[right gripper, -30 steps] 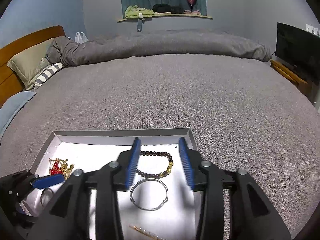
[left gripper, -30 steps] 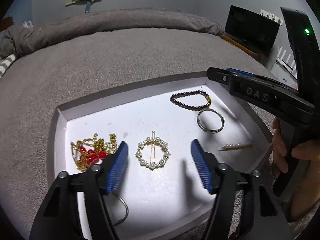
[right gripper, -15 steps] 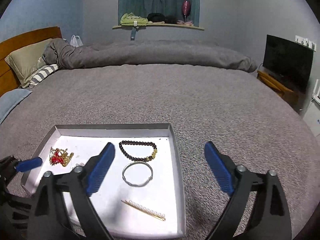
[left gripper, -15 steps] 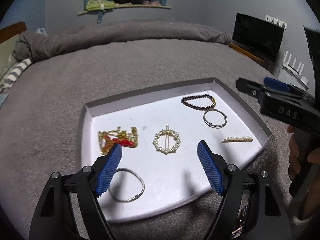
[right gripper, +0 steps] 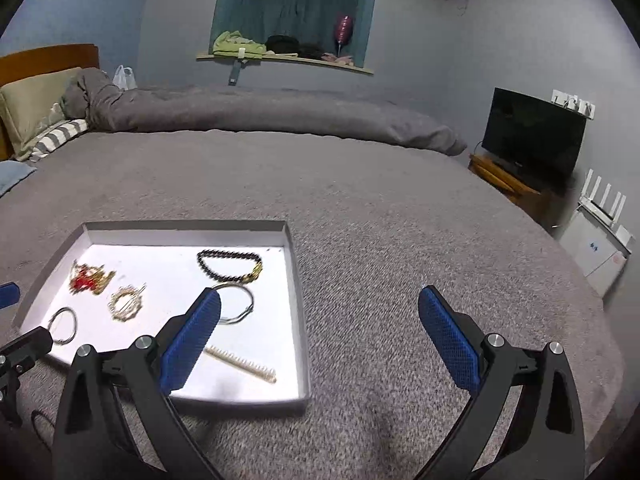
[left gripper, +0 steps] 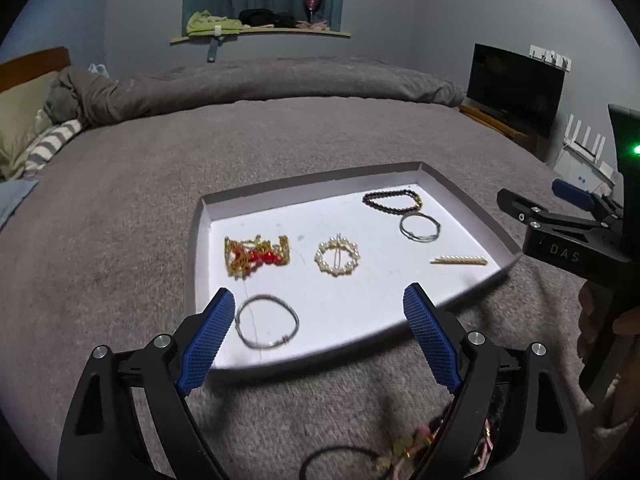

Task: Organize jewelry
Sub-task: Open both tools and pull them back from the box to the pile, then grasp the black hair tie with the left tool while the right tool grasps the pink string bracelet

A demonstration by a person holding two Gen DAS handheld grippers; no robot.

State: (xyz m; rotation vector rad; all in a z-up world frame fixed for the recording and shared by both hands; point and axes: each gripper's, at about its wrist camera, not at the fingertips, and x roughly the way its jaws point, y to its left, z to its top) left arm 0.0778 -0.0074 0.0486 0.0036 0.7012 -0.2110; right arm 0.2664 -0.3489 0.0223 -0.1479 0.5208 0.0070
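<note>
A white shallow tray [left gripper: 472, 208] [right gripper: 298, 280] lies on the grey bed. In it are a gold-and-red chain [left gripper: 256, 256] [right gripper: 88, 276], a pearl ring clip [left gripper: 337, 258] [right gripper: 126, 303], a dark bead bracelet [left gripper: 392, 201] [right gripper: 229, 265], two silver bangles [left gripper: 267, 322] [left gripper: 420, 227] [right gripper: 236, 304] and a pearl hair pin [left gripper: 459, 259] [right gripper: 242, 364]. My left gripper [left gripper: 320, 332] is open and empty above the tray's near edge. My right gripper [right gripper: 320, 340] is open and empty, over the blanket at the tray's right side; it also shows in the left wrist view [left gripper: 560, 236].
More jewelry, a dark cord with pink and gold pieces [left gripper: 400, 448], lies on the blanket just below my left gripper. A TV [right gripper: 534, 136] on a wooden stand is at the right. Pillows [right gripper: 36, 108] are at the far left.
Both grippers have pulled back and up from the tray. My right gripper opened wide and moved off the tray to its right. The near silver bangle came into view.
</note>
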